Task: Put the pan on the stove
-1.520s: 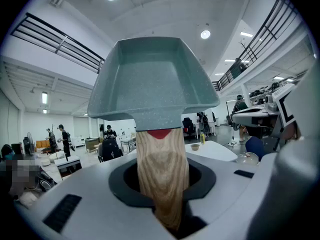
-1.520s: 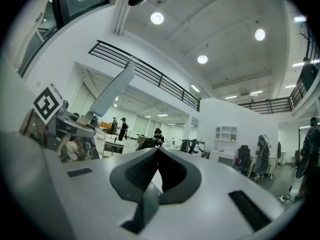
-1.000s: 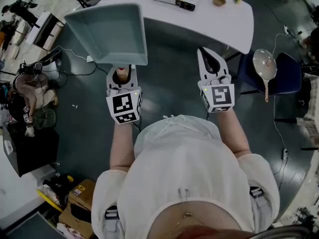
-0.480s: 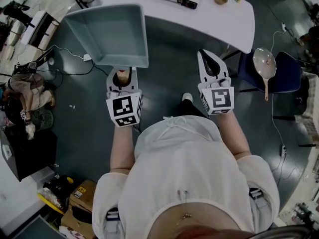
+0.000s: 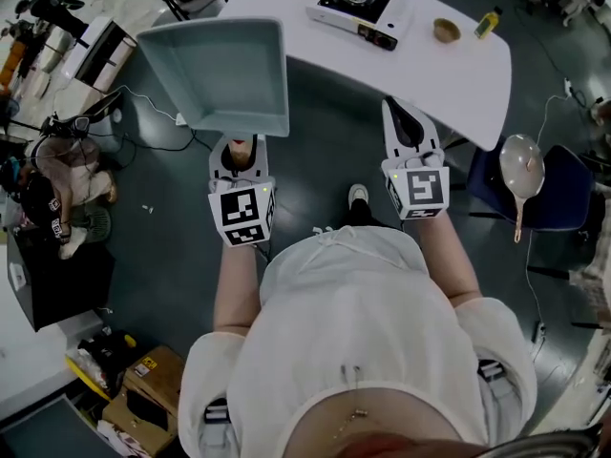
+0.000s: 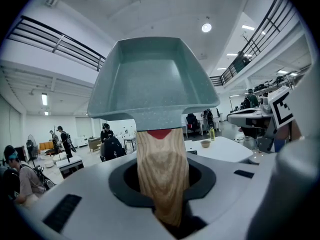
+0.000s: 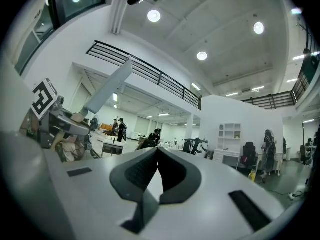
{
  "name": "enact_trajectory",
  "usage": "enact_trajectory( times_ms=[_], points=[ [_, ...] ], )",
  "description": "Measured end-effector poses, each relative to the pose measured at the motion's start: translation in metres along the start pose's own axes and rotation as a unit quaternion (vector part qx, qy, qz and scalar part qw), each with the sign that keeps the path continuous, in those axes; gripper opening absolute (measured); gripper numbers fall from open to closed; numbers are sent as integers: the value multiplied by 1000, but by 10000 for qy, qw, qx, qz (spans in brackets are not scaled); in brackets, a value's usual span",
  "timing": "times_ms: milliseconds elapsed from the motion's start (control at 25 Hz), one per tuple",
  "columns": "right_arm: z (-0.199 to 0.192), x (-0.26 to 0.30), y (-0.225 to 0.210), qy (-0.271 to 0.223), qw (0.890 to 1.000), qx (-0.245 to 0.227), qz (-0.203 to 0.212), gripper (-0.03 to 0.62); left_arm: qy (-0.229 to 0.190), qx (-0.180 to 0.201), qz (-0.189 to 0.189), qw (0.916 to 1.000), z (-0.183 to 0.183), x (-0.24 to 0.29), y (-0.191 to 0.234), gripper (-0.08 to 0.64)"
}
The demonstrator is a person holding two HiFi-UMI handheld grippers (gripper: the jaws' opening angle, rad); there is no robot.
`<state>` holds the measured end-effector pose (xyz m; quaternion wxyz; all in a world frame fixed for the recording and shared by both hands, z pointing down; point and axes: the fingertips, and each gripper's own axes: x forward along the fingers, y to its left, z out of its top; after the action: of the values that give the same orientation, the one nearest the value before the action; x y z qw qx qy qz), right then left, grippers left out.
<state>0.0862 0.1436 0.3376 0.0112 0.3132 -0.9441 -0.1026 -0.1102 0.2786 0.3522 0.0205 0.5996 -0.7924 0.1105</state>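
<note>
So the left gripper (image 5: 239, 158) is pinching the wooden handle (image 6: 162, 174) of the teal square pan (image 5: 220, 70) and holding it up in the air over the floor, just short of the white surface (image 5: 449, 74). The stove (image 5: 358, 6) is sitting on that surface, well apart from the pan. The right gripper (image 5: 409, 127) is hanging alongside with its jaws pressed together, nothing in them. A round pan (image 5: 522, 165) is lying on a blue chair (image 5: 565, 175) off to the right

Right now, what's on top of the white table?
A portable stove, a small brown bowl and a small bottle stand on the white table. The pan, held up in the left hand-held gripper, covers the table's near-left corner, so anything there is hidden.
</note>
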Motion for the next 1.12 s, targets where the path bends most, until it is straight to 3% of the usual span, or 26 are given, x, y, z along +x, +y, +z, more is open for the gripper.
enact_trajectory(
  times_ms=[320,600,1120],
  points=[
    [-8,82,-102,-270,9995,89,131,6,-38,-183,204,9996,34,115,-22,112],
    [-33,125,-168,-50,9999,23,159,6,6,-307,136,9994,50,198,-43,112],
    [-65,201,-233,165,9993,107,-332,6,226,-83,-677,9974,61,342,-54,112]
  ],
)
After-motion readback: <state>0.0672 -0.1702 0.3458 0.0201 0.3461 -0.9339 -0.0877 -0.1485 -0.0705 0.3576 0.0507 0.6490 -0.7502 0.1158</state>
